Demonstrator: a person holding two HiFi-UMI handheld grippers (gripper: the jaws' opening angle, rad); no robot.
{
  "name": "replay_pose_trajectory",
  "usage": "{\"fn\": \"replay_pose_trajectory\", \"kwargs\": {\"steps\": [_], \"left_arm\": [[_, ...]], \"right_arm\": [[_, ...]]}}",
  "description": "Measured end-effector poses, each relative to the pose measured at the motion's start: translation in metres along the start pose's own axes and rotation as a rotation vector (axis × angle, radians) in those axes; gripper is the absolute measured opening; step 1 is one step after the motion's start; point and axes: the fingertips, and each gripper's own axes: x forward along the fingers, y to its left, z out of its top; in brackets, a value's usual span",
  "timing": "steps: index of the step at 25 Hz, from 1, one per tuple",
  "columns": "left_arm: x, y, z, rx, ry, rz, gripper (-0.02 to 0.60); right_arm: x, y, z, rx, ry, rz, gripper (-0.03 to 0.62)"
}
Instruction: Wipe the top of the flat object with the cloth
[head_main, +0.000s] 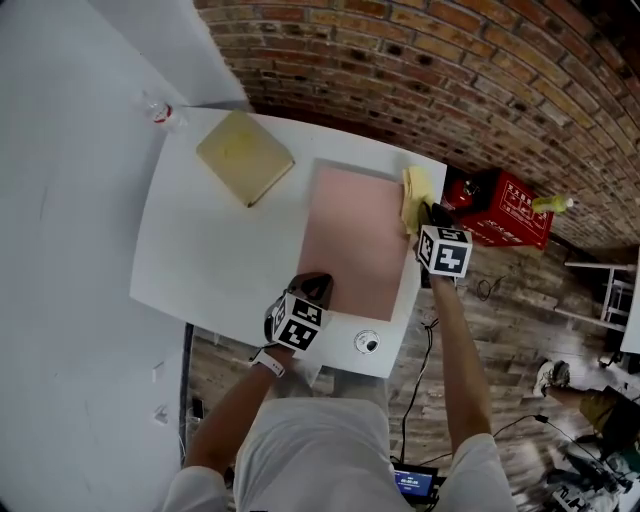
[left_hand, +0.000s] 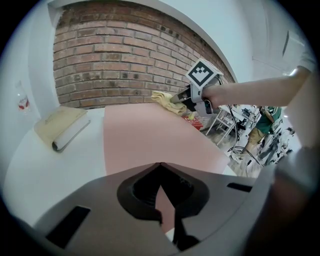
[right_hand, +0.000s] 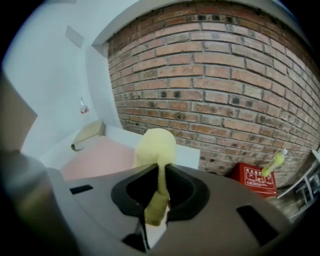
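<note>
A flat pink mat lies on the white table. A yellow cloth sits bunched at the mat's far right edge, and my right gripper is shut on it. In the right gripper view the cloth runs pinched between the jaws and bulges out beyond them, above the mat. My left gripper rests at the mat's near left corner, its jaws closed on the mat's edge. The left gripper view shows the right gripper with the cloth across the mat.
A tan closed book lies at the table's far left, with a small plastic bottle beyond it by the wall. A round fitting sits near the front edge. A red box stands on the floor to the right, against the brick wall.
</note>
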Motion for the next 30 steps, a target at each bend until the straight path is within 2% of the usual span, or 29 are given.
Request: {"fn": "replay_pose_trajectory", "kwargs": {"steps": [3,5,7,11,16,19,30], "left_arm": [[0.000,-0.001,0.000,0.004,-0.002,0.003,0.017],[0.000,-0.001,0.000,0.007,-0.001,0.005,0.017],[0.000,0.000,0.000,0.008,-0.001,0.007,0.017],[0.001,0.000,0.000,0.007,-0.002,0.006,0.017],[0.001,0.000,0.000,0.010,0.002,0.003,0.017],[0.002,0.000,0.000,0.011,0.003,0.002,0.017],[0.002,0.001,0.001,0.014,0.003,0.006,0.017]], "right_arm": [[-0.007,-0.025,-0.006,0.024,0.002,-0.056,0.049],[-0.008,-0.033,-0.011,0.028,0.019,-0.063,0.049],[-0.004,-0.029,-0.019,0.029,0.045,-0.017,0.049],[0.004,-0.002,-0.032,0.051,0.047,0.132,0.049],[0.003,0.009,-0.050,0.138,0.067,0.211,0.049],[-0.005,0.014,-0.057,0.130,0.080,0.242,0.049],[-0.045,0.042,-0.102,0.128,0.123,0.274,0.048]]}}
